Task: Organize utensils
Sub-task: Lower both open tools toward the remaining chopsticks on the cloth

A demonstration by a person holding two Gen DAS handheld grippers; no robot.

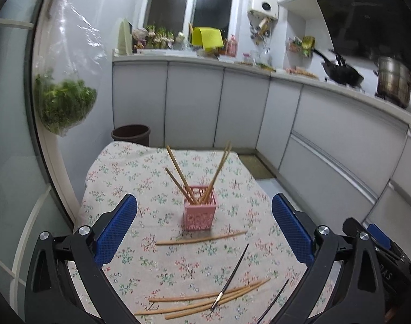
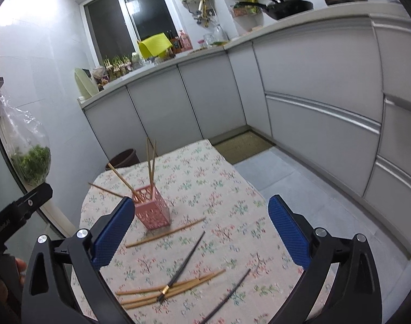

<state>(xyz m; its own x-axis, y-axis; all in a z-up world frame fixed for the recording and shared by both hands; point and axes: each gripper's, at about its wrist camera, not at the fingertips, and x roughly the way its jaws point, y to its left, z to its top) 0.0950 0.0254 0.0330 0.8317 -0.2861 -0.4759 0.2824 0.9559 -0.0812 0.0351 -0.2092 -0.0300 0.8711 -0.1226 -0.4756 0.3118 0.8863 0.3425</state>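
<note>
left wrist view: left claw (image 1: 204,228) gapes empty above loose chopsticks (image 1: 202,301); right claw (image 2: 201,229) likewise wide, holding nothing.

White lettering on both tongs' black bodies is too blurred to read

We see a matt floral cloth (image 1: 140,167) over the worktop, a pink perforated plastic holder (image 1: 200,210), pale wooden chopsticks (image 1: 201,239), and glossy dark chopsticks (image 2: 182,267), one with a metallic band. The claw pads (image 2: 289,232) are rough, textured blue plastic on matt black arms.
</note>
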